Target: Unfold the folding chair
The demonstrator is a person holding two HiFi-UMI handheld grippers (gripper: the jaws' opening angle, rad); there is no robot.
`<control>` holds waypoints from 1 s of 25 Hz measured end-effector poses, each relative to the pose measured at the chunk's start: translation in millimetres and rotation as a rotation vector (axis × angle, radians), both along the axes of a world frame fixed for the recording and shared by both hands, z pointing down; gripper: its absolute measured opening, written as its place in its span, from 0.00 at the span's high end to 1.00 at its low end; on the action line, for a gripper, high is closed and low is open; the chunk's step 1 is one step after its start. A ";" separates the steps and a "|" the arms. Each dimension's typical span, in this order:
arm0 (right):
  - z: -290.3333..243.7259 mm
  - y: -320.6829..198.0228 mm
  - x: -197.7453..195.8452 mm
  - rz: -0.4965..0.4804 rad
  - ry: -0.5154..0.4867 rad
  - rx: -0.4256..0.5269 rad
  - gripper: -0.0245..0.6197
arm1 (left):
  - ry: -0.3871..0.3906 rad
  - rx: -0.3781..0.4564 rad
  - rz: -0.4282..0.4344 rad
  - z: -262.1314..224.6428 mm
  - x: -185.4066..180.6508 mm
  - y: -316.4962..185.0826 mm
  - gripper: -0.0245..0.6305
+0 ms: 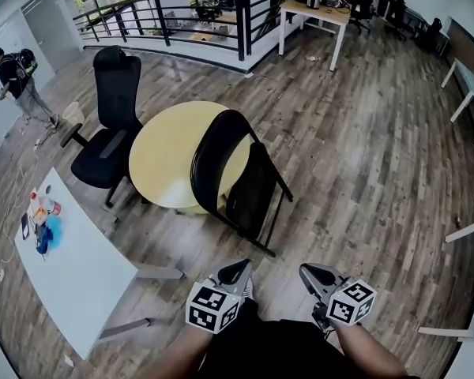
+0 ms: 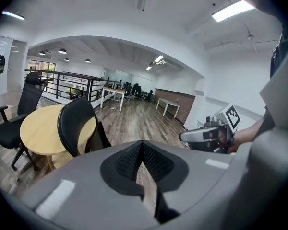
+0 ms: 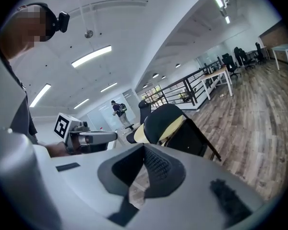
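Note:
A black folding chair (image 1: 237, 178) stands folded on the wooden floor, leaning against a round yellow table (image 1: 167, 152). It also shows as the chair (image 2: 79, 128) in the left gripper view and the chair (image 3: 180, 126) in the right gripper view. My left gripper (image 1: 238, 273) and my right gripper (image 1: 314, 275) are held side by side near my body, a short way in front of the chair and apart from it. Both are shut with nothing between the jaws. The left gripper (image 2: 142, 145) and the right gripper (image 3: 145, 150) point toward the chair.
A black office chair (image 1: 110, 125) stands left of the round table. A white table (image 1: 79, 271) with small items lies at the left. White desks (image 1: 468, 85) line the right side, a railing (image 1: 182, 10) runs along the back, and a person (image 1: 16, 77) stands far left.

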State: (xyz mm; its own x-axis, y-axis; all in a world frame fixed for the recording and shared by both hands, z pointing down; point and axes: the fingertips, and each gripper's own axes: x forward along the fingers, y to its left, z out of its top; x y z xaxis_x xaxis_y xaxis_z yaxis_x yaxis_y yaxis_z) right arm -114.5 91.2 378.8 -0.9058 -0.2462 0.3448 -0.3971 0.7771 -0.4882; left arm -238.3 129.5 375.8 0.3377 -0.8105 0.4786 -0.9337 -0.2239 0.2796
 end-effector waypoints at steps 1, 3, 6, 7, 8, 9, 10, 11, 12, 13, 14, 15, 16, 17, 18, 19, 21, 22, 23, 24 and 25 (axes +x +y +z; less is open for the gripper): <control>2.8 -6.1 -8.9 0.001 0.008 -0.005 0.96 | 0.002 0.004 -0.019 0.7 -15.0 -6.9 0.95; 7.5 -18.1 -26.2 0.005 0.021 -0.016 0.97 | -0.001 0.014 -0.059 1.2 -47.9 -20.3 0.95; 13.6 -35.3 -51.2 0.016 0.032 -0.042 0.96 | -0.024 0.029 -0.116 0.7 -102.0 -39.4 0.95; 16.0 -40.3 -58.5 0.020 0.038 -0.049 0.96 | -0.033 0.035 -0.134 0.6 -119.6 -45.1 0.95; 18.1 -44.8 -65.7 0.023 0.045 -0.053 0.96 | -0.042 0.041 -0.150 0.7 -136.4 -50.5 0.95; 20.1 -48.6 -72.8 0.025 0.053 -0.054 0.96 | -0.049 0.046 -0.164 1.2 -152.1 -55.7 0.95; 21.8 -51.7 -79.9 0.026 0.062 -0.053 0.96 | -0.053 0.050 -0.174 2.1 -166.2 -60.4 0.95; 23.3 -54.4 -86.8 0.027 0.069 -0.049 0.96 | -0.056 0.054 -0.181 3.5 -178.4 -64.8 0.95; 24.5 -57.2 -93.8 0.030 0.075 -0.044 0.96 | -0.057 0.057 -0.184 5.2 -188.8 -69.6 0.95; 25.5 -60.6 -100.9 0.032 0.078 -0.039 0.96 | -0.057 0.059 -0.184 7.1 -197.5 -75.3 0.95; 26.7 -64.4 -108.3 0.034 0.082 -0.035 0.96 | -0.059 0.060 -0.182 9.5 -204.8 -81.9 0.95; 28.2 -68.4 -115.4 0.033 0.087 -0.033 0.96 | -0.061 0.058 -0.181 12.3 -210.6 -88.7 0.95; 30.1 -71.8 -121.8 0.028 0.095 -0.032 0.96 | -0.064 0.052 -0.182 15.6 -215.3 -94.9 0.95; 32.4 -74.2 -128.0 0.019 0.102 -0.032 0.96 | -0.069 0.042 -0.186 19.0 -219.9 -100.0 0.95; 34.5 -76.0 -134.2 0.008 0.109 -0.035 0.96 | -0.078 0.032 -0.193 22.2 -225.0 -103.8 0.95; 36.2 -77.9 -140.6 -0.002 0.113 -0.039 0.96 | -0.089 0.022 -0.200 24.8 -231.1 -107.3 0.95; 38.5 -82.7 -153.1 -0.014 0.122 -0.053 0.96 | -0.110 0.009 -0.207 28.6 -244.3 -115.3 0.95; 39.8 -85.4 -158.4 -0.019 0.128 -0.058 0.96 | -0.116 0.003 -0.205 30.6 -250.1 -119.9 0.95; 41.3 -88.3 -162.9 -0.025 0.133 -0.061 0.96 | -0.119 -0.003 -0.201 33.1 -254.9 -124.8 0.95; 43.2 -91.4 -166.6 -0.033 0.136 -0.063 0.96 | -0.120 -0.010 -0.197 36.2 -258.8 -130.1 0.95; 45.2 -94.7 -169.6 -0.042 0.138 -0.064 0.96 | -0.124 -0.016 -0.196 39.6 -262.4 -135.8 0.93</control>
